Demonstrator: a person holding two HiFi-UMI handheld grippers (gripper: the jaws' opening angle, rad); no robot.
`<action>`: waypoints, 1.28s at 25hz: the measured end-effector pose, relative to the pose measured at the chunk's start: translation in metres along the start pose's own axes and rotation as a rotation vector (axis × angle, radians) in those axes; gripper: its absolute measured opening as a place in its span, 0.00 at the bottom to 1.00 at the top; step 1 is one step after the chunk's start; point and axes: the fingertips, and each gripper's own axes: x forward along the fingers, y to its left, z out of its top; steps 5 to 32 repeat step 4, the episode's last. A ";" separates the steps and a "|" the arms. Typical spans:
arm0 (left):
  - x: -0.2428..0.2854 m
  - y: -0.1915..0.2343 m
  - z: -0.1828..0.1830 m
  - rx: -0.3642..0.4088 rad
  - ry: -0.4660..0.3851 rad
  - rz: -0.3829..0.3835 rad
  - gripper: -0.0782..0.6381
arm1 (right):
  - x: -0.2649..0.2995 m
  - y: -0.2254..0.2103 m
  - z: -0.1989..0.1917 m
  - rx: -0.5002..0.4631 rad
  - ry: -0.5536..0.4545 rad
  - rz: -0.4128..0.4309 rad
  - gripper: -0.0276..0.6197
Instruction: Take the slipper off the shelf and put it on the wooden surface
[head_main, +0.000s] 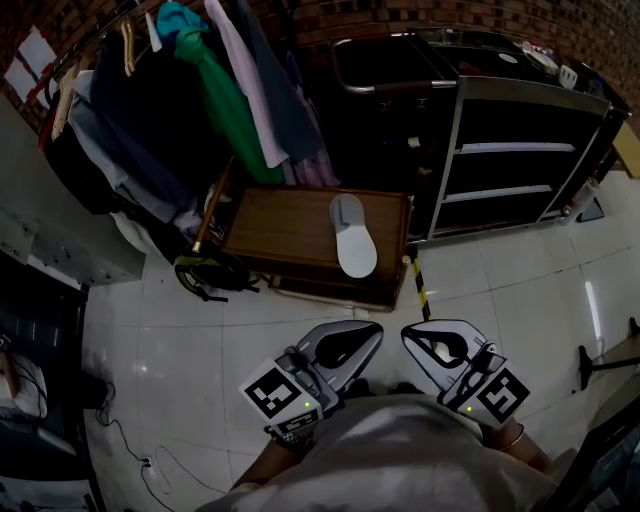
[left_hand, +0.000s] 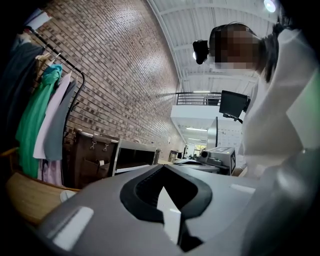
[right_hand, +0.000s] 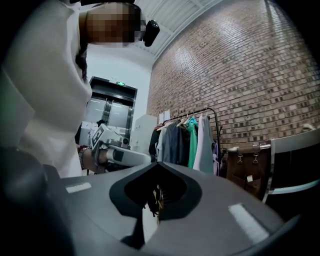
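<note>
A pale grey slipper (head_main: 352, 235) lies sole-down on the low wooden surface (head_main: 275, 230), toward its right side. The dark metal shelf (head_main: 520, 150) stands behind and to the right, and its visible tiers show nothing. My left gripper (head_main: 375, 330) and right gripper (head_main: 406, 335) are held close to the person's body over the tiled floor, well short of the wooden surface, tips angled toward each other. Both are shut with nothing between their fingers. The left gripper view shows its closed tips (left_hand: 164, 167), and the right gripper view shows its own (right_hand: 159, 164).
A clothes rack (head_main: 200, 80) with hanging garments stands left of the wooden surface. A black bag (head_main: 210, 272) lies at the surface's front left corner. A yellow-and-black striped strip (head_main: 422, 285) runs from its front right corner. A cable (head_main: 150, 460) trails on the floor at the left.
</note>
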 end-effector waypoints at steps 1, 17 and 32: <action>0.001 0.000 0.000 0.001 0.000 -0.004 0.11 | 0.000 0.000 0.000 0.001 0.000 0.000 0.05; 0.004 -0.001 -0.001 0.001 0.004 -0.013 0.11 | 0.000 -0.001 -0.002 0.006 0.000 0.000 0.05; 0.004 -0.001 -0.001 0.001 0.004 -0.013 0.11 | 0.000 -0.001 -0.002 0.006 0.000 0.000 0.05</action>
